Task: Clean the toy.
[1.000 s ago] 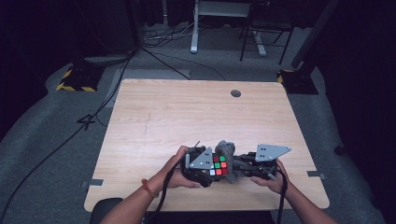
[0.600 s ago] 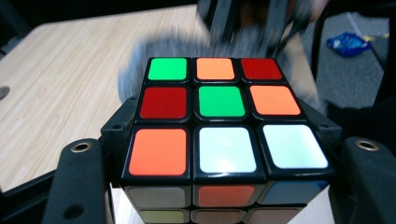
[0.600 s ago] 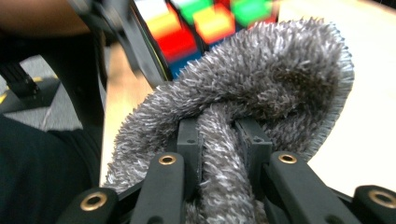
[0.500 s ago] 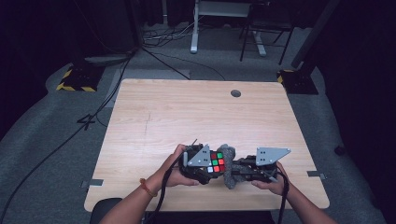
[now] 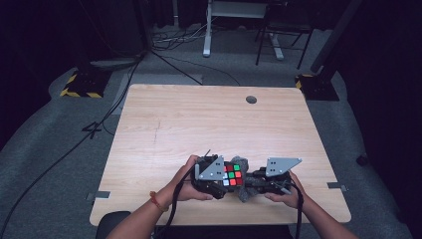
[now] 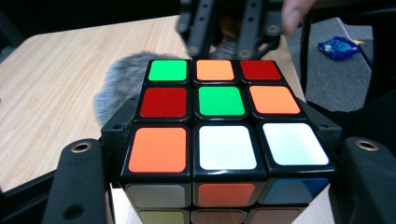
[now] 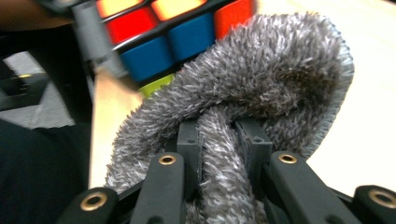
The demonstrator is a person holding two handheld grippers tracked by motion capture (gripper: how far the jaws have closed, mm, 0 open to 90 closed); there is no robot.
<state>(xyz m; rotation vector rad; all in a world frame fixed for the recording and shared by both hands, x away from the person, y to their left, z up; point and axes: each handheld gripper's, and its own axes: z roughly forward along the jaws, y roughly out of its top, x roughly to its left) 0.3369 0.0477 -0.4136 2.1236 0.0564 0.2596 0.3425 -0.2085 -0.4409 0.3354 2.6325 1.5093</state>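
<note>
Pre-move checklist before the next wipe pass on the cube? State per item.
1. Left gripper clamped on the puzzle cube: ok, a jaw on each side of it.
2. Right gripper pinching the grey cloth: ok, a fold sits between the jaws.
3. Cloth touching the cube: ok, the pile presses against its blue stickers in the right gripper view.
4. Cube lifted off the table: cannot tell.
5. Cube layers aligned: ok, the top face looks square.
6. Cables free of snags: cannot tell.
</note>
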